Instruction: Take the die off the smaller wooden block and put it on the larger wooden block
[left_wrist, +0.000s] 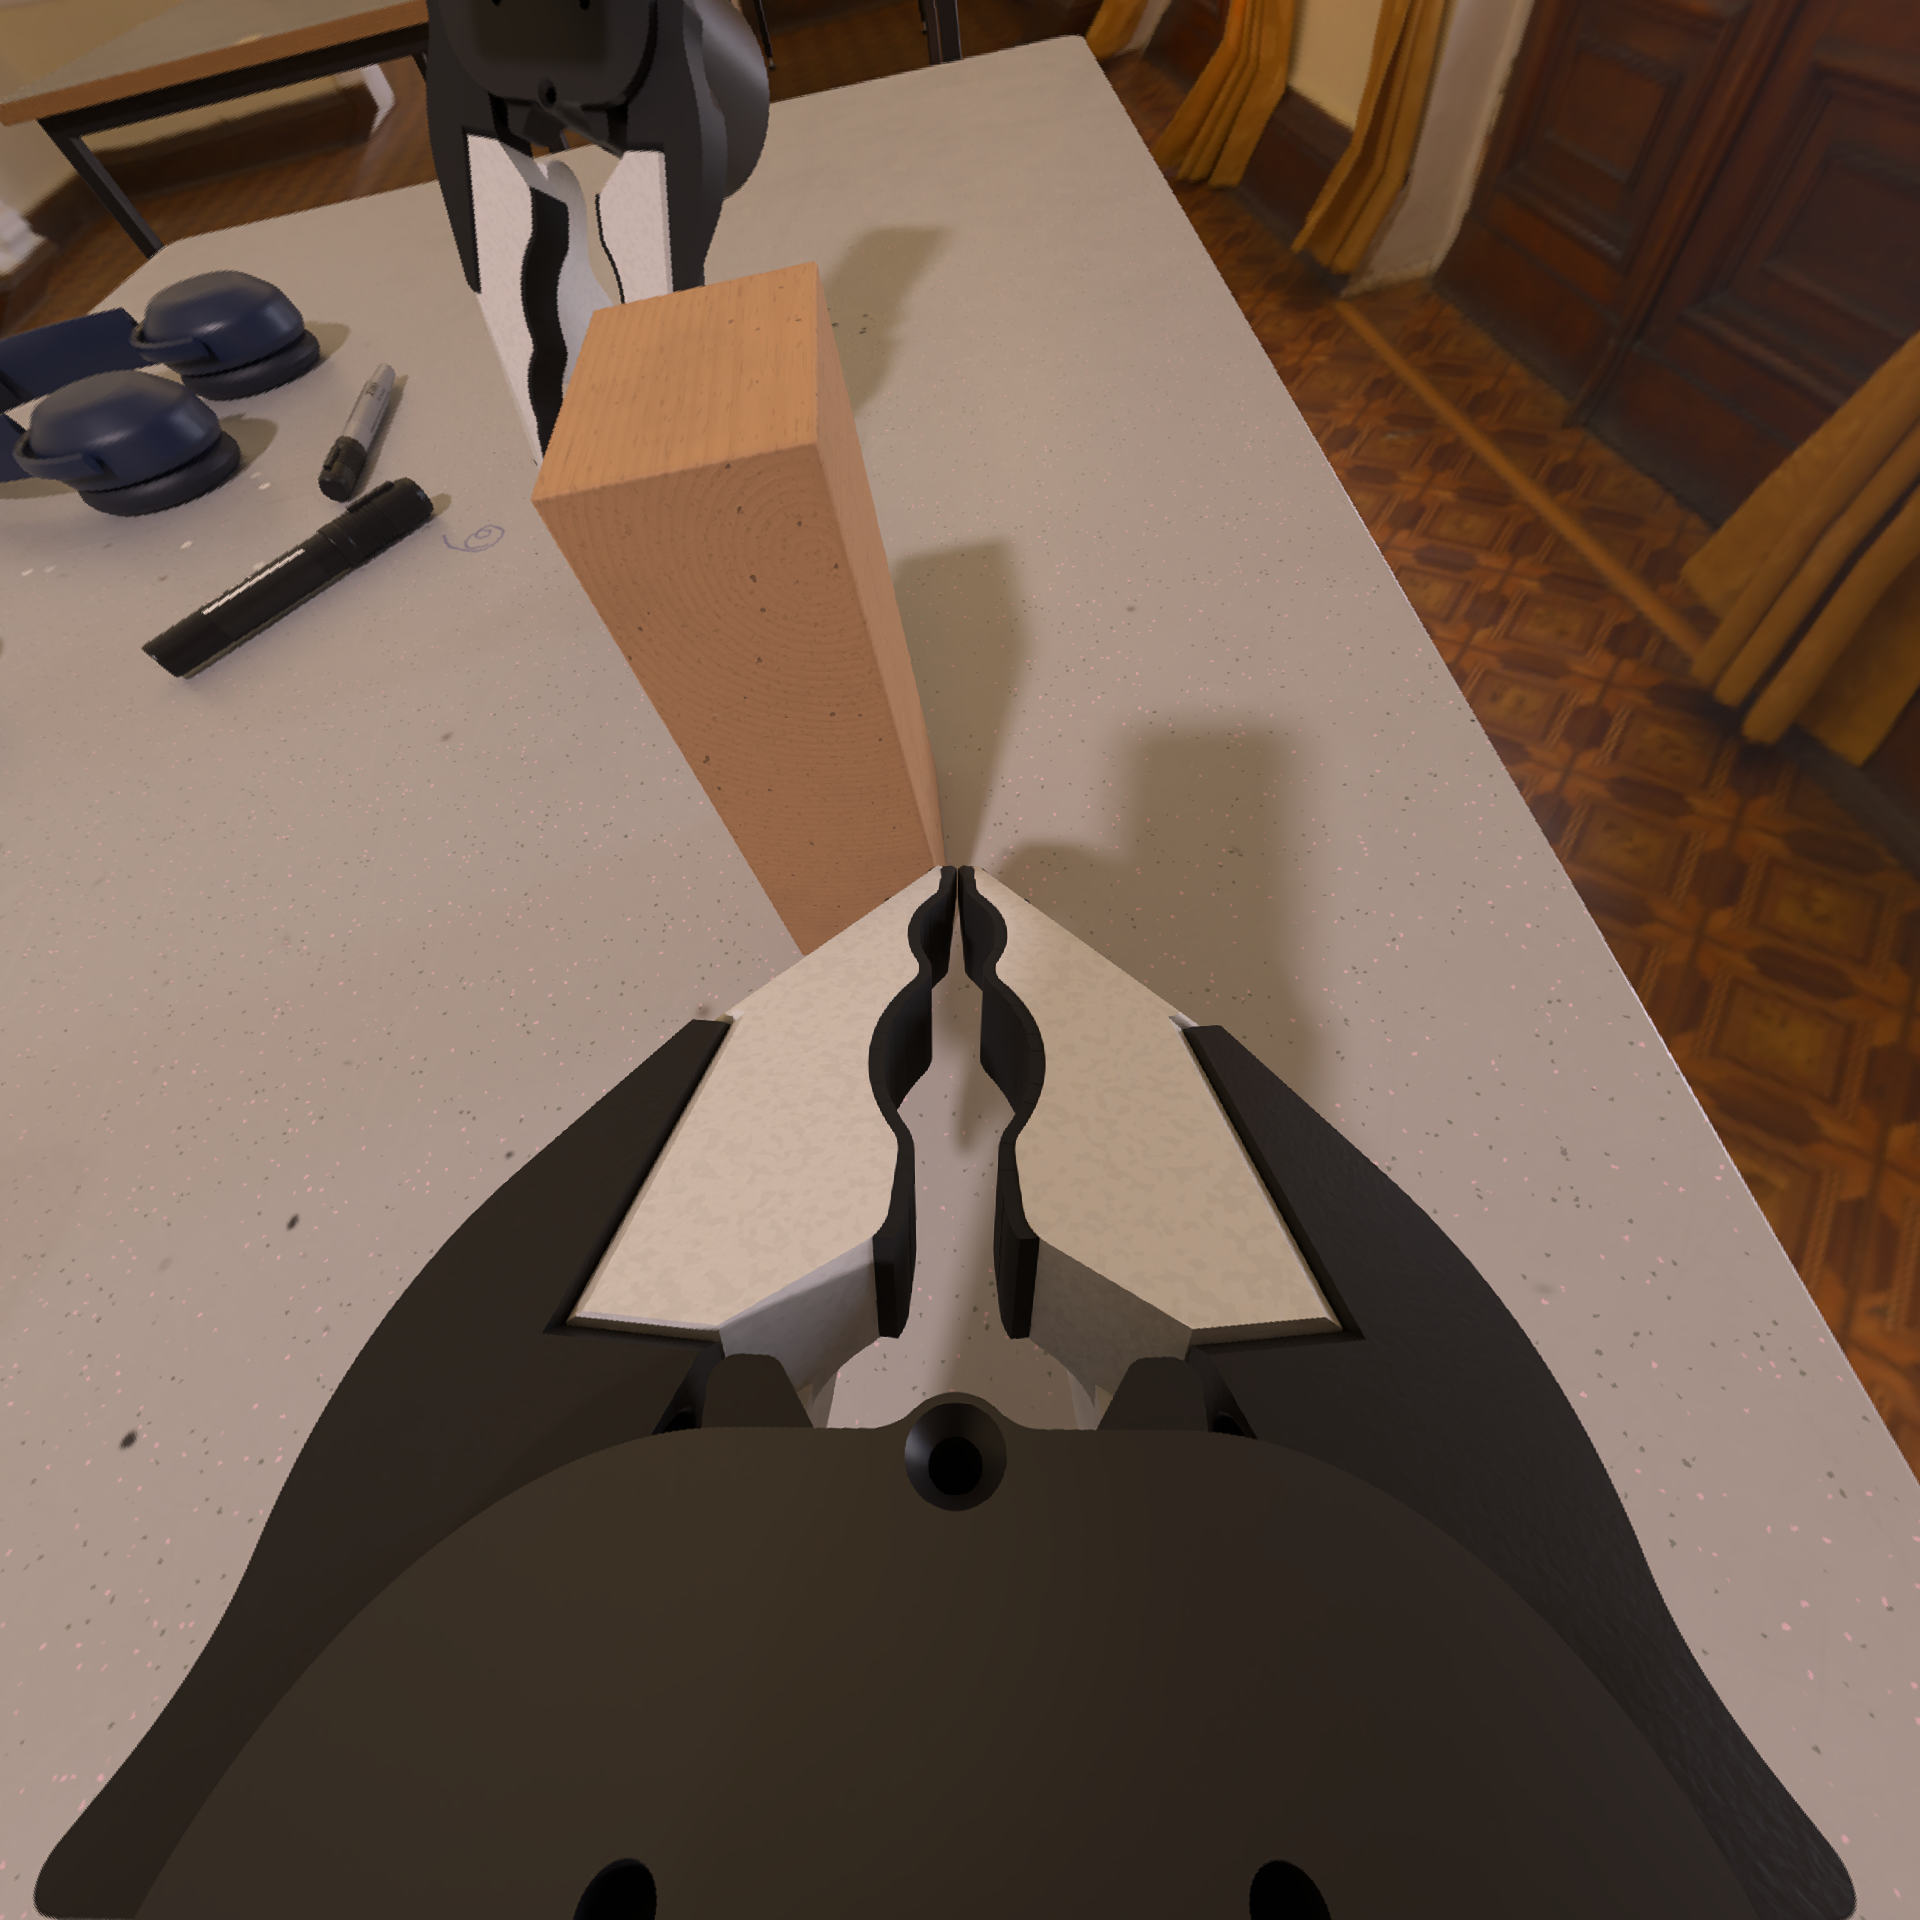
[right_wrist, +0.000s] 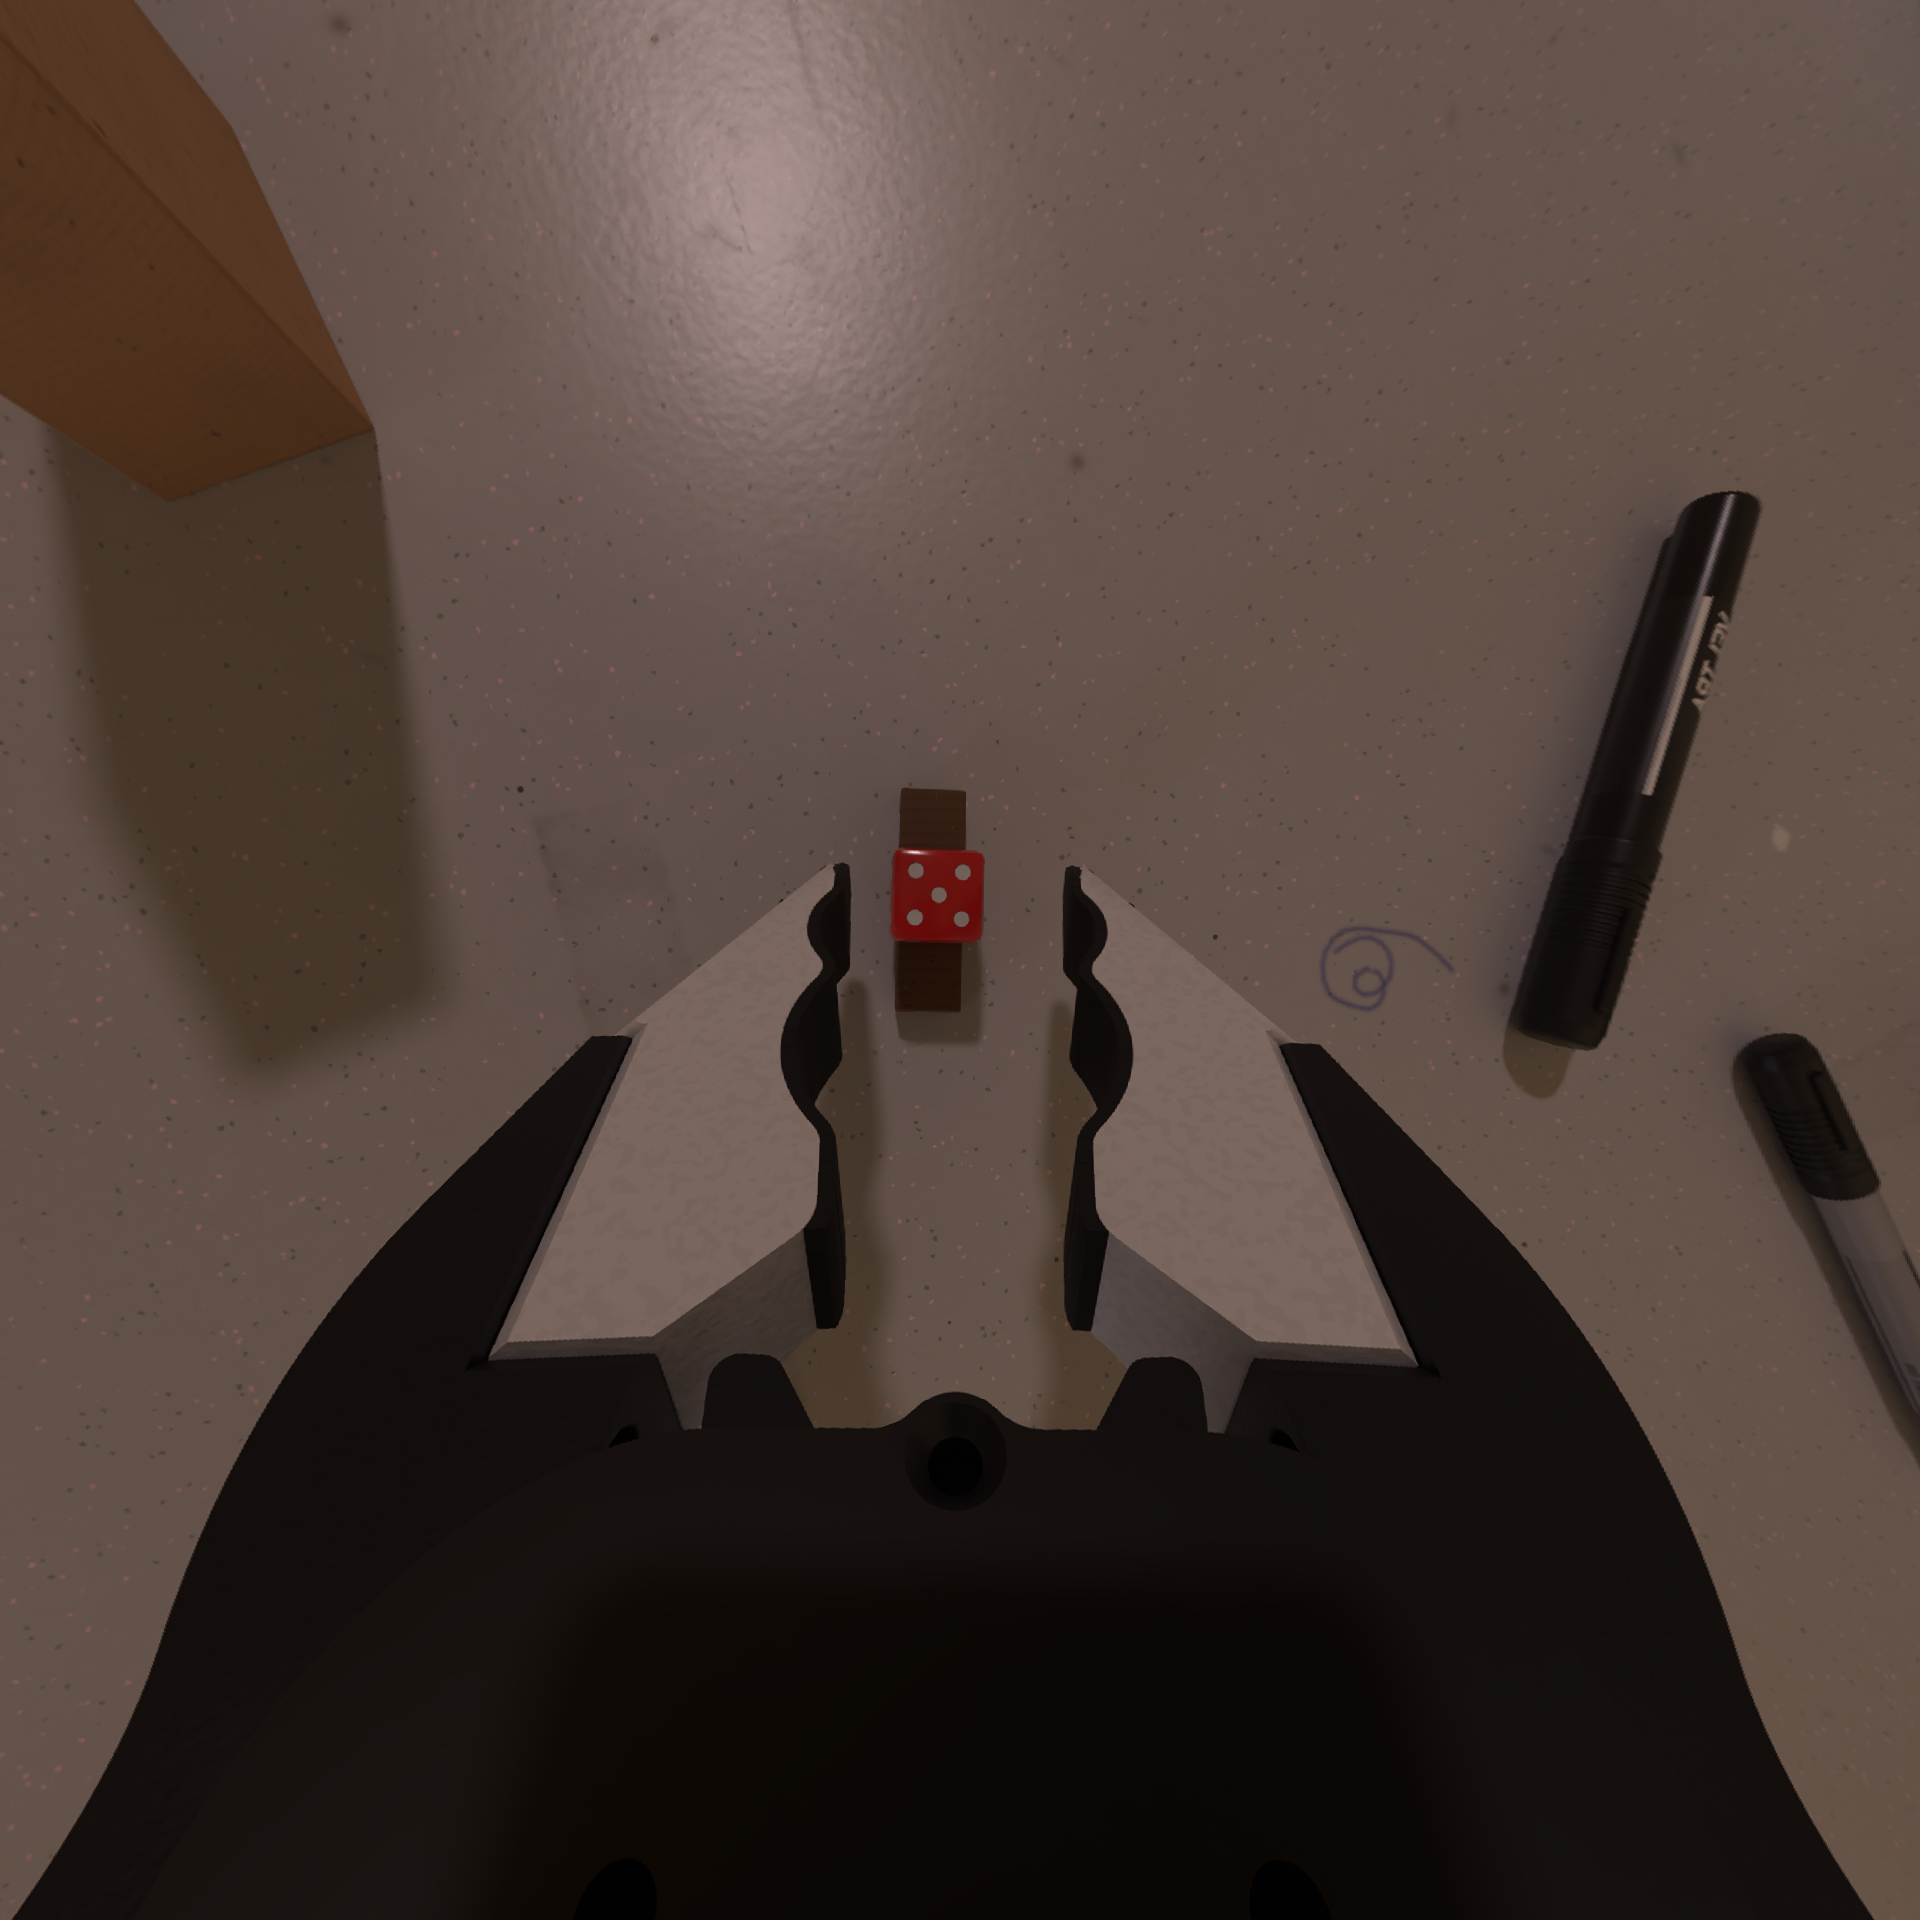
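In the right wrist view a red die (right_wrist: 937, 896) sits on a small dark brown wooden block (right_wrist: 931, 982) lying flat on the table. My right gripper (right_wrist: 956, 883) is open and points straight down, with the die between its fingertips; I cannot tell how high above it. The larger light wooden block (left_wrist: 717, 561) stands upright; its corner shows in the right wrist view (right_wrist: 145, 312) at the upper left. My left gripper (left_wrist: 956, 875) is shut and empty, near the foot of the large block. The right gripper (left_wrist: 566, 270) shows behind that block.
Two black markers (right_wrist: 1631, 769) (right_wrist: 1839, 1205) lie to the right of the die, also in the left wrist view (left_wrist: 291, 577). Dark blue headphones (left_wrist: 156, 416) lie at the far left. The table edge (left_wrist: 1455, 665) runs along the right, with wooden floor beyond.
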